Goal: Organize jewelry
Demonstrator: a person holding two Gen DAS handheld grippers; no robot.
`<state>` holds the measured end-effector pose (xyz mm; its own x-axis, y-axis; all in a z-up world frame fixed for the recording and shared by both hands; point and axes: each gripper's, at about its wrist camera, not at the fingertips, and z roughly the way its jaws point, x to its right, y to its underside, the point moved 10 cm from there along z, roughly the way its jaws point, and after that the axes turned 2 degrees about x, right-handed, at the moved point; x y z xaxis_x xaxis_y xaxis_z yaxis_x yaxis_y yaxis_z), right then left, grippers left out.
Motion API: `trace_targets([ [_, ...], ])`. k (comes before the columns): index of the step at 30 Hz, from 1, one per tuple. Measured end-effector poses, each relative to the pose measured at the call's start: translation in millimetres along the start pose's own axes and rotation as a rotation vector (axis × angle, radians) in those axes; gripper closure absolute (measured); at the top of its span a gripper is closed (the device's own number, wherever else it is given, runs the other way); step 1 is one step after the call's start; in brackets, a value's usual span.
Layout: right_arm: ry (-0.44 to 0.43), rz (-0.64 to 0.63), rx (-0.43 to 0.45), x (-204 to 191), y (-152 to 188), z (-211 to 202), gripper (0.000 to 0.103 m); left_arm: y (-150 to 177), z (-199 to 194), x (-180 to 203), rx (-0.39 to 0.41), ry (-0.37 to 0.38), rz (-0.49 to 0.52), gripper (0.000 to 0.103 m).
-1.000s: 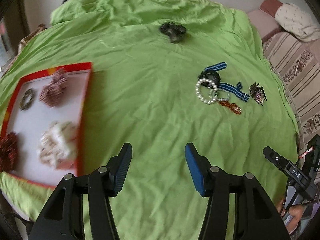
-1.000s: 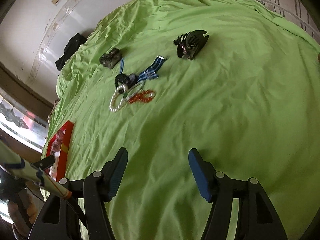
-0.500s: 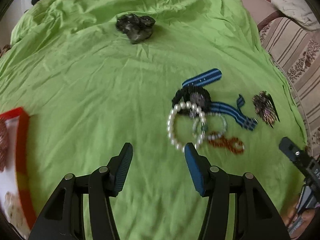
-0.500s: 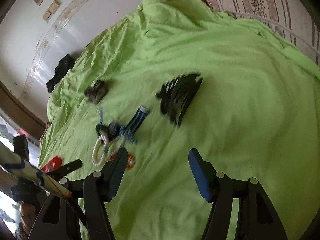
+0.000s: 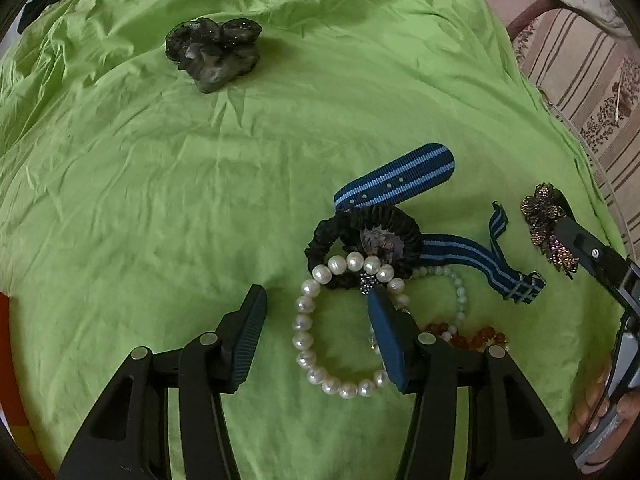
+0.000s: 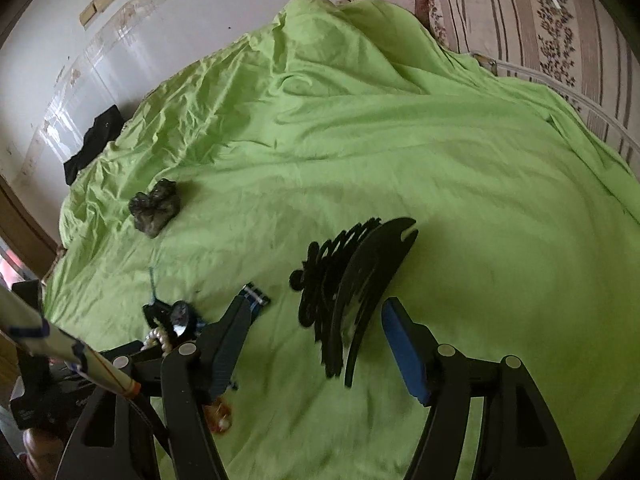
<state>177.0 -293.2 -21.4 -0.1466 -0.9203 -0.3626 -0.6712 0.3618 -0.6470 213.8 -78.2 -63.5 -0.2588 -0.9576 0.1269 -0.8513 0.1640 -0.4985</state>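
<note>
**Both grippers poised over the loose jewelry, nothing picked up yet**

The left gripper (image 5: 316, 312) hangs low over a tangle of pieces on the green sheet (image 5: 160, 200). Its jaws stand wide apart and hold nothing; the pearl bracelet (image 5: 340, 320) lies on the cloth between them, with the right-hand finger overlapping the bracelet's far side. Whether that finger touches the pearls cannot be told. The bracelet lies against a black scrunchie (image 5: 364, 236), which sits on a blue striped strap (image 5: 400, 182). A pale bead bracelet (image 5: 460, 292) and an amber bead bracelet (image 5: 480, 334) lie just beside, partly behind the finger.

The right gripper (image 6: 316, 336) is also spread wide and empty. A black hair clip (image 6: 360, 280) stands on the sheet between its fingers, a little ahead of the tips; in the left view its beaded top (image 5: 546, 224) shows at the pile's right edge. A dark grey hair tie (image 5: 214, 54) lies well apart from everything, further up the sheet.

As a judgement, much of the sorting remains: at least seven pieces lie loose on the sheet, several overlapping. A red edge (image 5: 6, 320) shows at the left border, but what it belongs to cannot be made out here. The likely next step is closing on the pearls and on the clip; the overlapping scrunchie may drag along with the bracelet.
</note>
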Motion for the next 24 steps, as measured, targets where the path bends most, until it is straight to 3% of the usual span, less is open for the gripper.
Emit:
trace_targets([
  [1,0.004,-0.006,0.003,0,0,1,0.032,0,0,-1,0.000,-0.008,0.001,0.076],
  [2,0.006,-0.009,0.003,1,0,3,0.044,1,1,-2,-0.004,-0.022,0.003,0.091],
  [4,0.001,0.003,-0.019,6,3,6,0.076,3,-2,-5,-0.006,-0.017,-0.009,0.093],
  [7,-0.019,0.035,-0.023,10,4,3,0.087,10,-12,-14,-0.005,-0.020,-0.049,0.093],
  [13,-0.045,0.039,-0.029,1,19,-23,0.091,48,-44,-43,-0.019,-0.059,-0.092,0.093],
  [17,-0.076,0.024,-0.051,-13,47,-50,0.091,79,-77,-59,-0.015,-0.080,-0.117,0.093],
  [24,-0.133,0.062,-0.109,-29,93,-91,0.092,110,-161,-57,0.103,-0.025,-0.133,0.093],
])
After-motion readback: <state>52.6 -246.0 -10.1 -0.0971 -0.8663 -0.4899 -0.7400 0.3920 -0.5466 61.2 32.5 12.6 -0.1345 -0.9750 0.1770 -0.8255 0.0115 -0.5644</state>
